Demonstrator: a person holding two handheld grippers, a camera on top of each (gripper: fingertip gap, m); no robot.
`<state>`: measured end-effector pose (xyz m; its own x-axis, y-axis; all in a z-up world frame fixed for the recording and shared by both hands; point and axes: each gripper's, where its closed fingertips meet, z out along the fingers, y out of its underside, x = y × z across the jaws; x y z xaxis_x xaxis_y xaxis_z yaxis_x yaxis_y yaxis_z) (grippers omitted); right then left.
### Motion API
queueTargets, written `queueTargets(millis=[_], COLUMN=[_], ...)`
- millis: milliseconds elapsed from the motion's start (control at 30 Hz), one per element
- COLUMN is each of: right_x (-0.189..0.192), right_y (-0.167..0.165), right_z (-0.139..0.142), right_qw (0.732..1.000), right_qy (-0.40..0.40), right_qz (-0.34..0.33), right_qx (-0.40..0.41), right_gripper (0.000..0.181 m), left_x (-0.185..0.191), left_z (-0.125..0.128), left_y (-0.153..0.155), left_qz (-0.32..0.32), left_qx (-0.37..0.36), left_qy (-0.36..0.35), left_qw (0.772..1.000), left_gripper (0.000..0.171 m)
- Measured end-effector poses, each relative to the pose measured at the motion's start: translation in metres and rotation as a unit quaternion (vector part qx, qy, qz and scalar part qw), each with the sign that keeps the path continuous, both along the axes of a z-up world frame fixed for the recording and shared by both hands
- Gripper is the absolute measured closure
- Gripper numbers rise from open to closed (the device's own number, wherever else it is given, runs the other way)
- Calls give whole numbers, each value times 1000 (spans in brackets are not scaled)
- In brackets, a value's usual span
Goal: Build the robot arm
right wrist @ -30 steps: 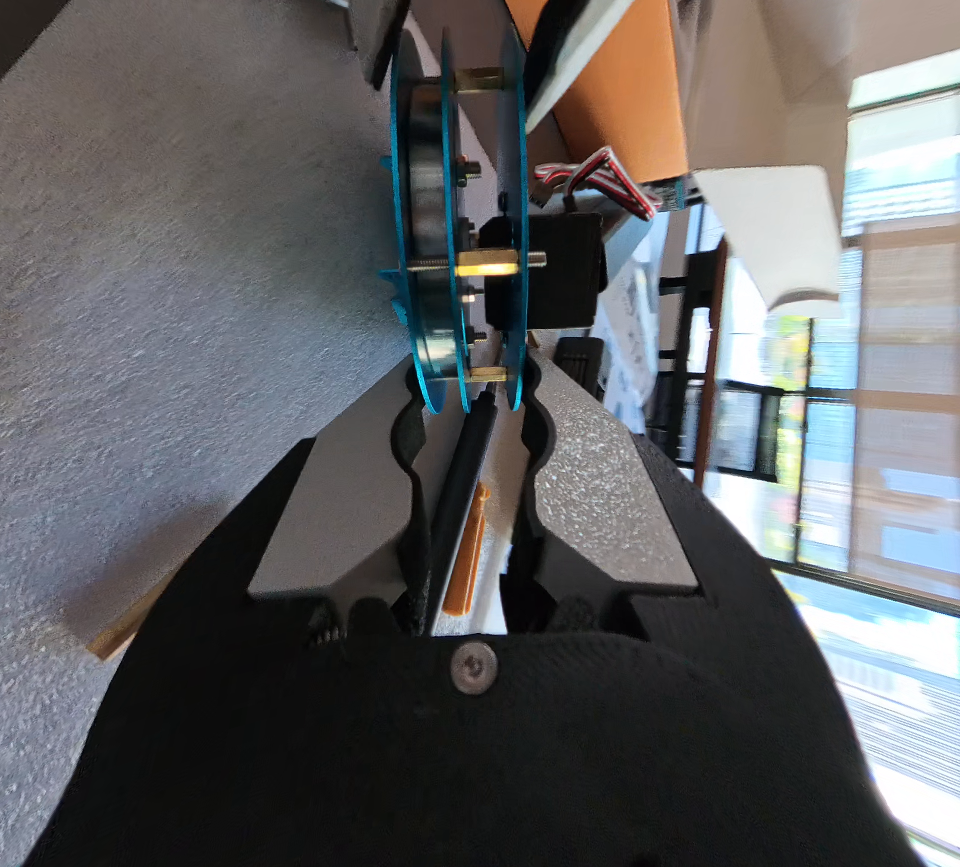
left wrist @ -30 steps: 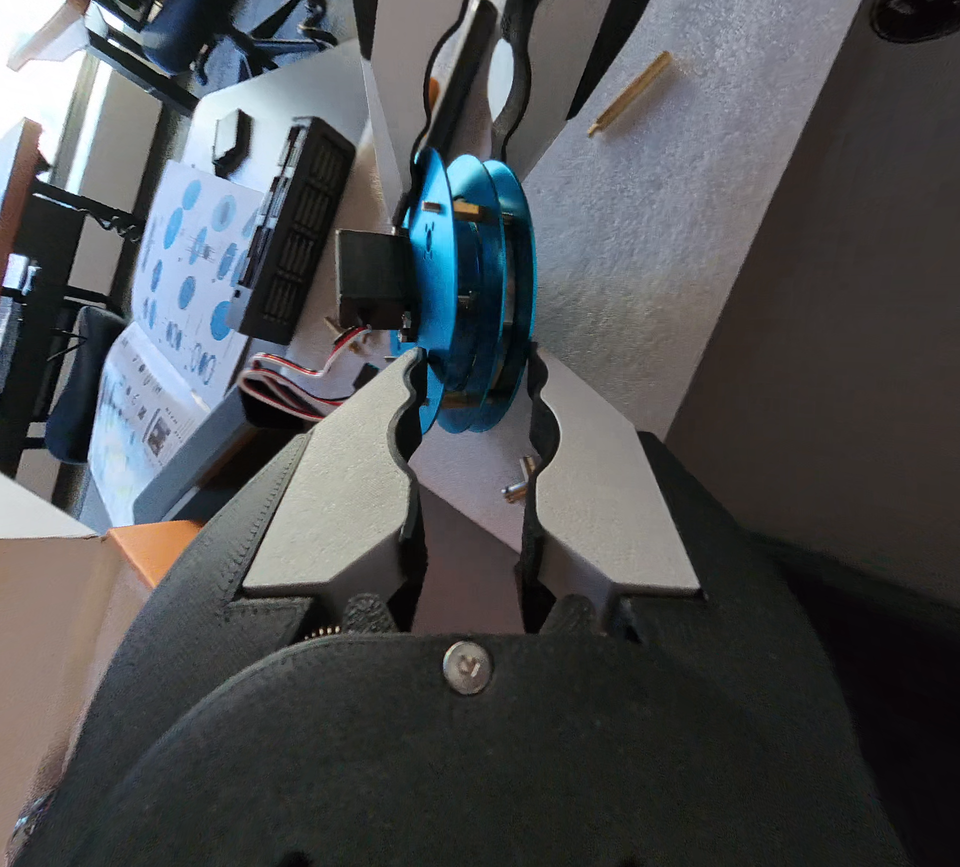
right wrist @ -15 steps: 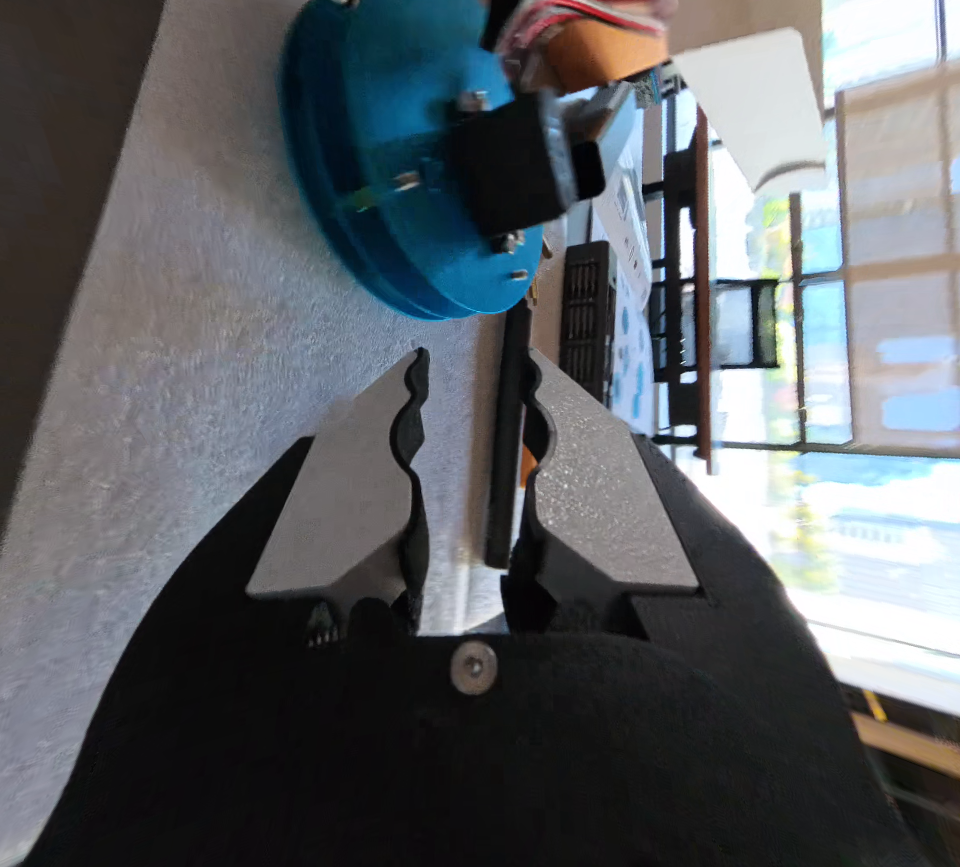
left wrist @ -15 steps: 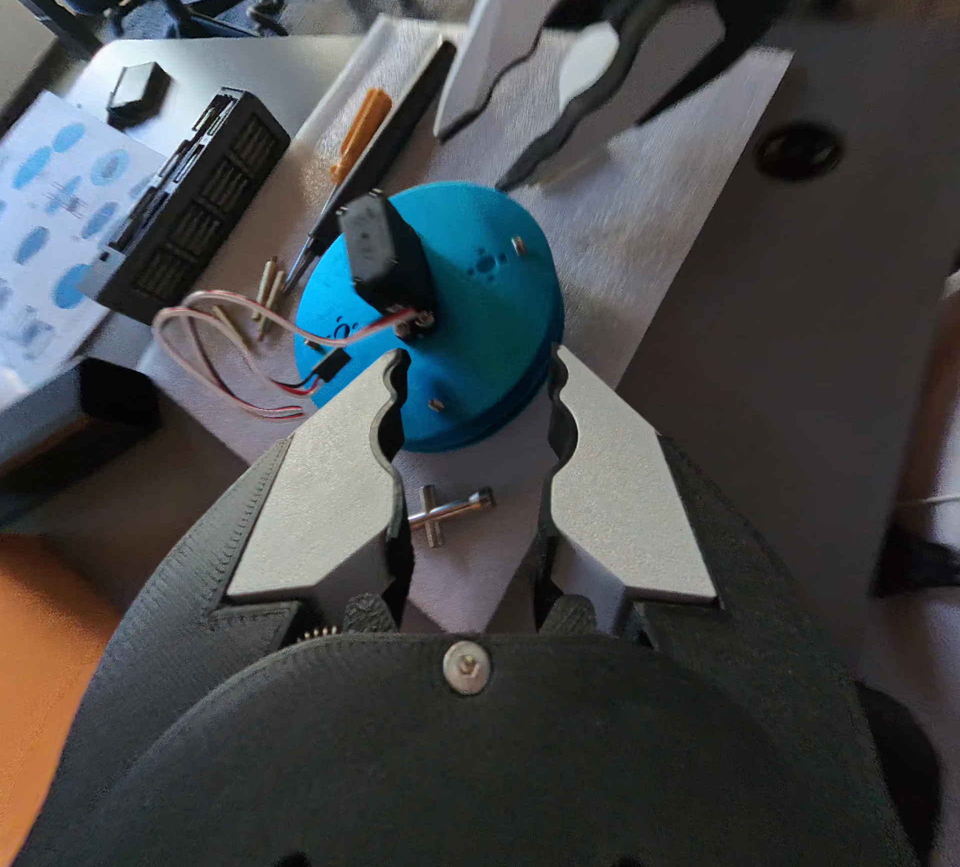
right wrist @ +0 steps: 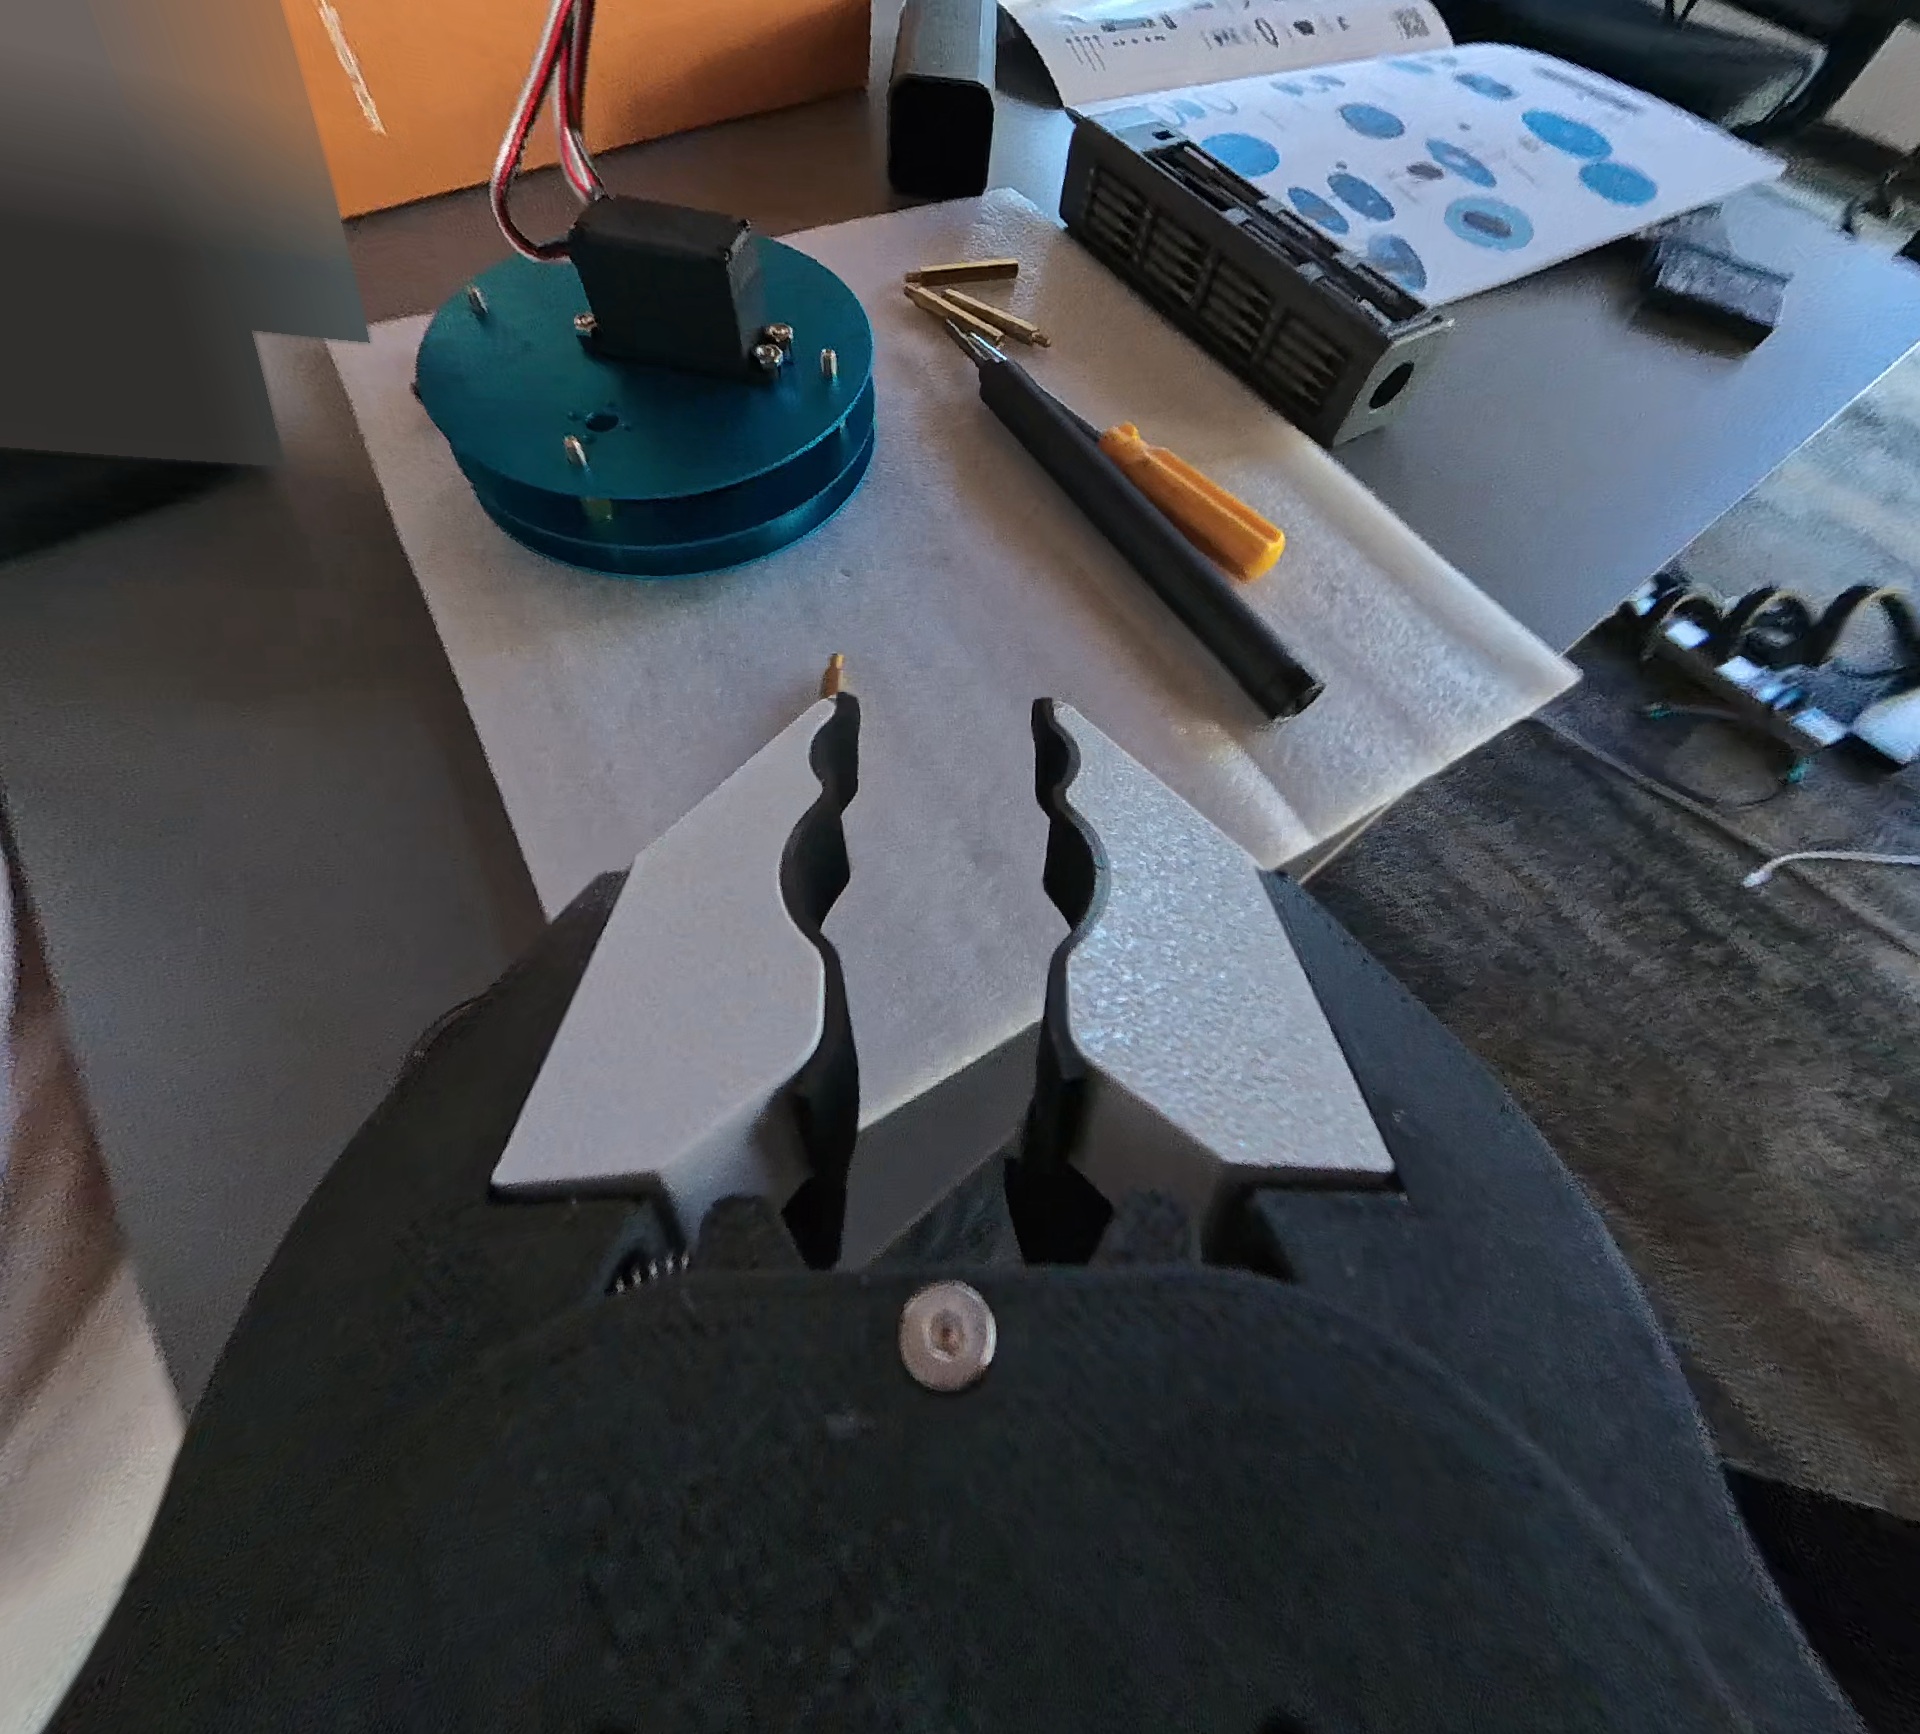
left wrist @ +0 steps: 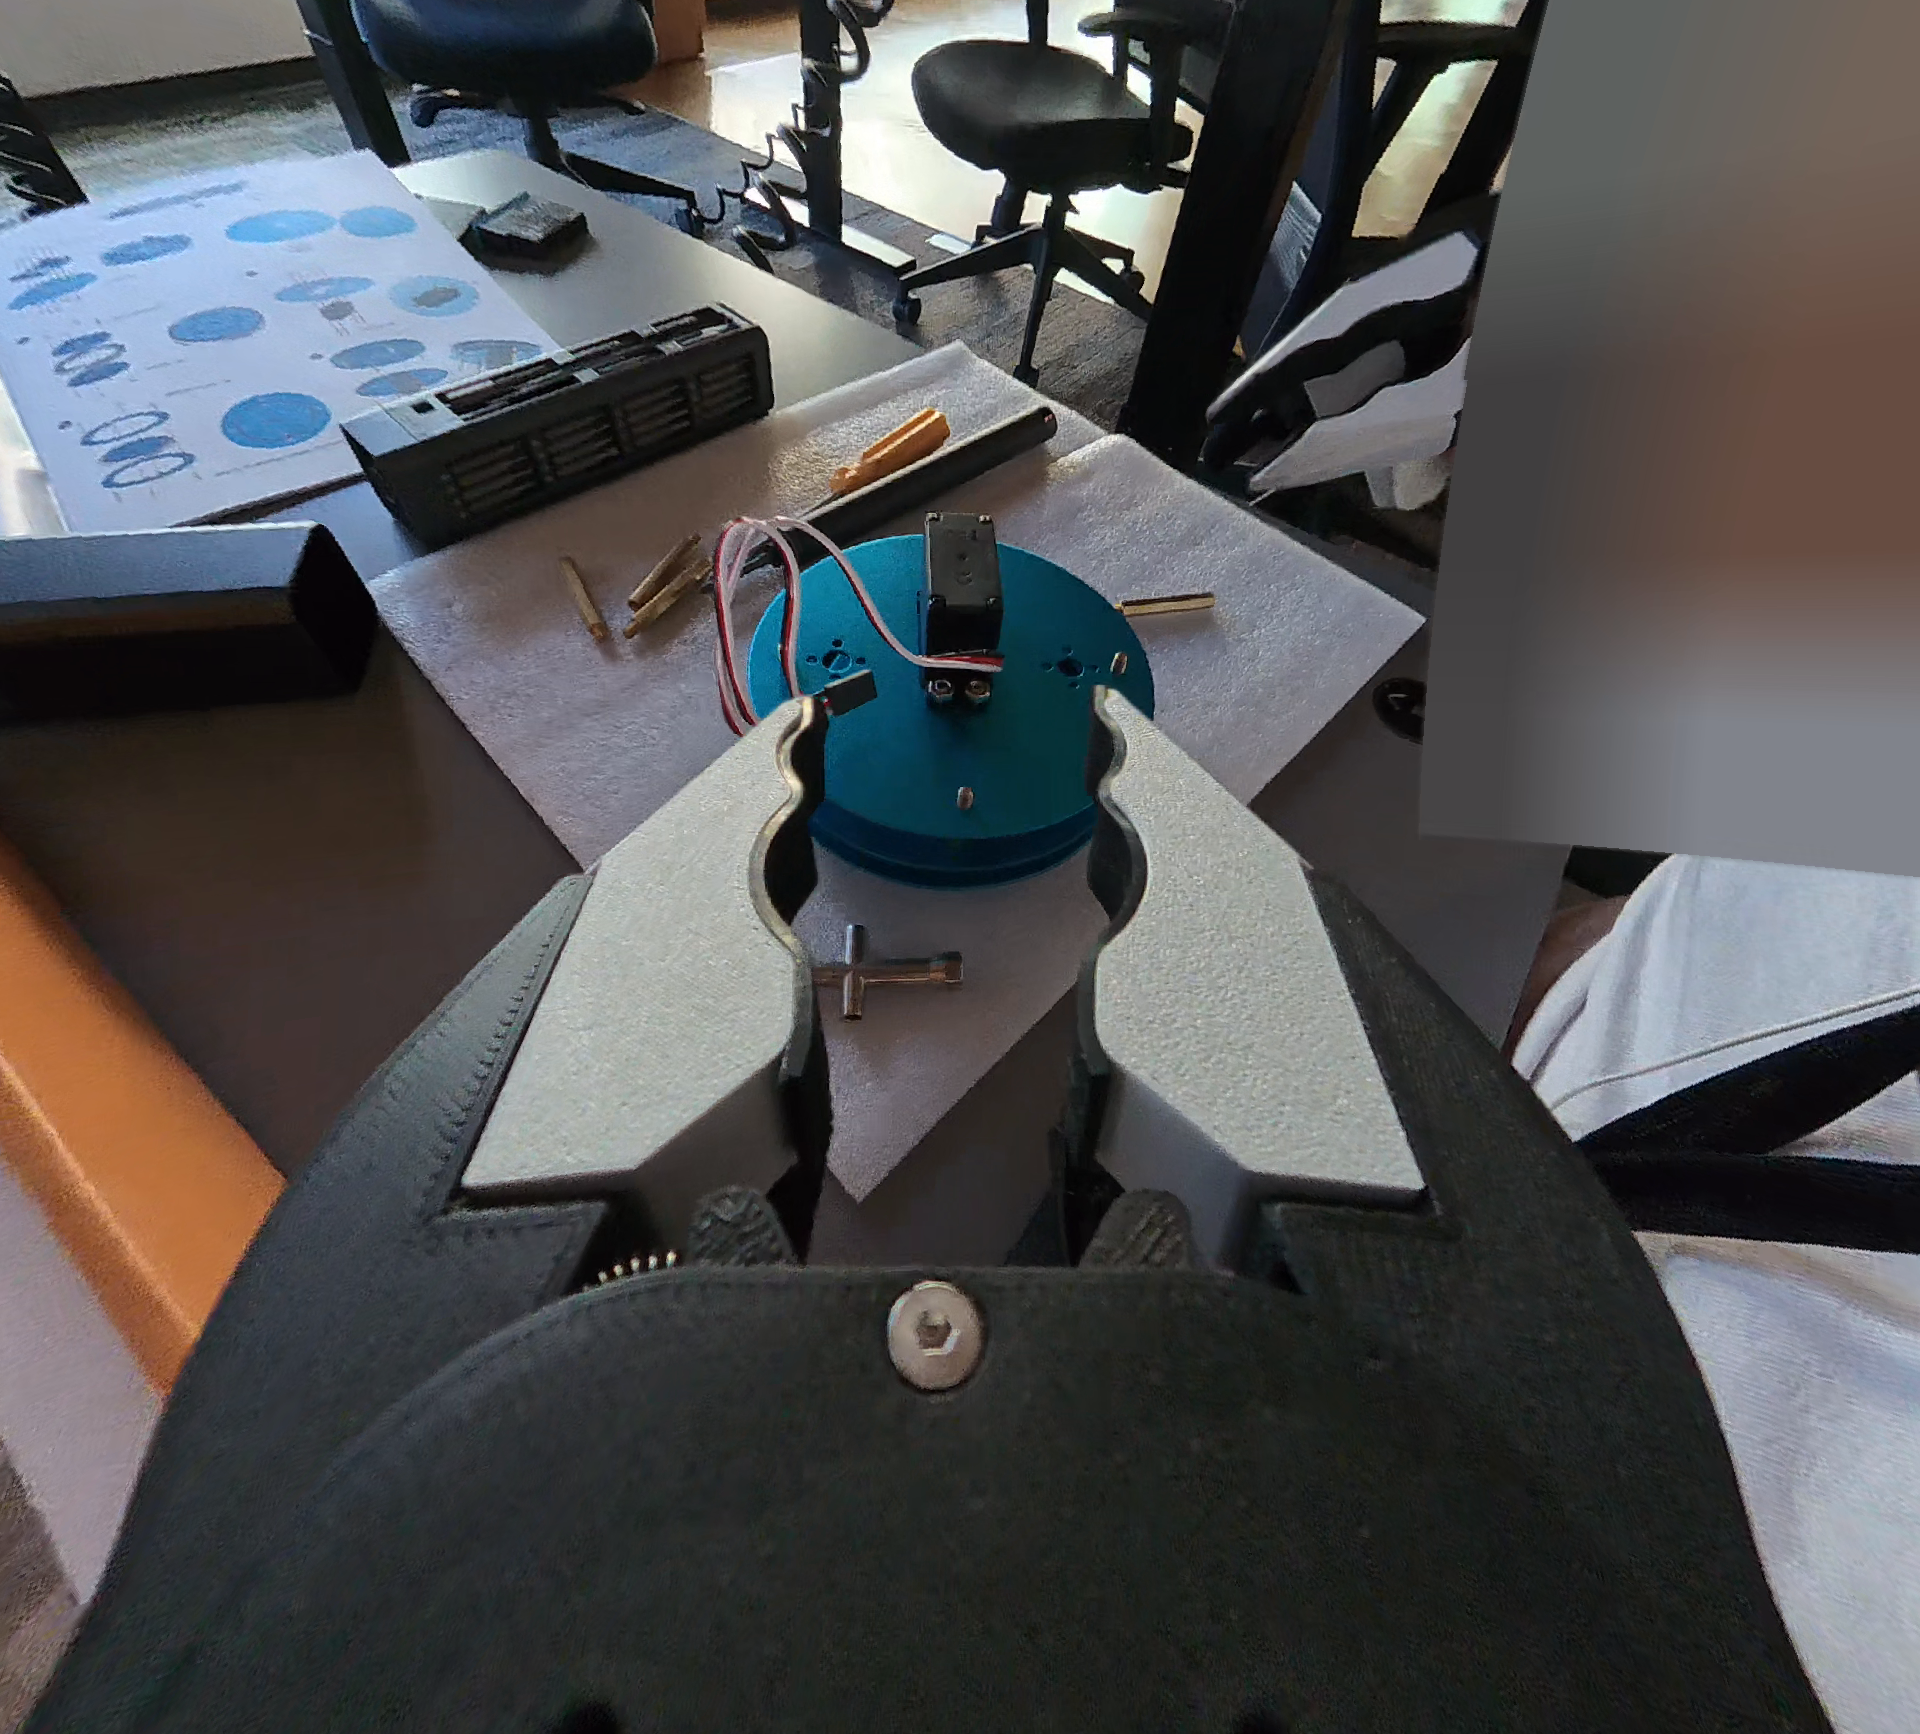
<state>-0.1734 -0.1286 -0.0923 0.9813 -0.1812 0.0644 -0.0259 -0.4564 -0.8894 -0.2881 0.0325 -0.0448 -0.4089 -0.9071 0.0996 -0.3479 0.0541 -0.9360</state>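
Observation:
A stack of blue round plates (left wrist: pixel 951 739) with a black servo (left wrist: pixel 961 588) and its red, white and black wire (left wrist: pixel 769 604) on top lies flat on a white foam mat (left wrist: pixel 582 697). My left gripper (left wrist: pixel 954 705) is open and empty, pulled back above the stack's near edge. A small metal cross wrench (left wrist: pixel 888 969) lies between its fingers on the mat. In the right wrist view the stack (right wrist: pixel 644 427) sits ahead to the left. My right gripper (right wrist: pixel 945 708) is open and empty above the mat (right wrist: pixel 935 604). A brass standoff (right wrist: pixel 831 674) lies at its left fingertip.
A black driver (right wrist: pixel 1132 521) and an orange-handled tool (right wrist: pixel 1195 505) lie right of the stack, with brass standoffs (right wrist: pixel 971 302) beside them. A black bit case (right wrist: pixel 1236 292), a printed booklet (right wrist: pixel 1455 146), a dark tube (right wrist: pixel 940 53) and an orange box (right wrist: pixel 582 11) stand behind. Office chairs (left wrist: pixel 1049 95) lie beyond. The left gripper's tips are roughly 20 centimetres from the right gripper's. The stack (right wrist: pixel 644 427) sits 10 centimetres or so from the ends of my left fingers. My left wrist view (left wrist: pixel 1061 638) looks at it from another angle.
Both grippers held the blue stack on edge between them a second ago. The stack now lies flat on the mat, both grippers have let go and drawn back.

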Motion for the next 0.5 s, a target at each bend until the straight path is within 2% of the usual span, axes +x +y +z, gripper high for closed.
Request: queueTargets(millis=[133,333,400,433,500], right_x=[-21,-24,-21,-19,-18], right_y=[9,28,31,30,32], right_z=[-24,-52,-54,-54,-46], right_qw=[996,991,987,985,987], right_qy=[72,67,75,71,60], right_qz=[20,17,14,18,22], right_qx=[-40,-119,-140,-156,-146], right_gripper=[149,156,163,176,177], left_x=[2,5,5,4,3], left_z=[7,10,10,10,11], left_y=[1,-6,-11,-14,-23], left_qz=[2,-2,-5,-9,-18], left_qx=[-12,-1,5,4,-7], left_qy=[-14,-18,-20,-21,-25], left_qw=[1000,1000,1000,1000,1000], left_gripper=[125,127,129,129,132])
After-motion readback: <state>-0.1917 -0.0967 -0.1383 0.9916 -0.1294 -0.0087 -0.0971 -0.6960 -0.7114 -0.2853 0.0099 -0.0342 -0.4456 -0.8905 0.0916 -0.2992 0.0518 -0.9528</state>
